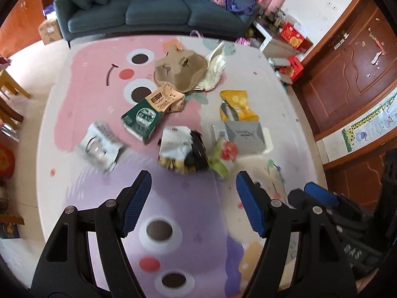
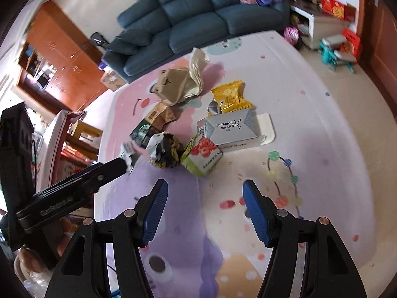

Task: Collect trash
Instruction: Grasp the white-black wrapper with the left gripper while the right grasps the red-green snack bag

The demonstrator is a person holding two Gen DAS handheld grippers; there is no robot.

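Trash lies scattered on a pastel play mat (image 1: 82, 79). My left gripper (image 1: 193, 177) hovers open and empty just short of a black-and-white packet (image 1: 182, 149). Around that packet are a white crumpled packet (image 1: 101, 146), a green box (image 1: 141, 121), a brown packet (image 1: 166, 99), a brown cardboard tray (image 1: 180, 70) and a cream wrapper (image 1: 215, 67). My right gripper (image 2: 205, 183) is open and empty, close in front of a small green-and-red box (image 2: 203, 156). Behind that box sit a grey earplugs box (image 2: 230, 129) and a yellow wrapper (image 2: 230, 96).
A dark blue sofa (image 1: 153, 7) stands past the mat's far edge. Wooden doors (image 1: 347, 74) line the right side. A white low table (image 2: 322, 27) with red boxes (image 2: 332, 7) and toys sits at the far right. A wooden cabinet (image 2: 62, 57) stands at the left.
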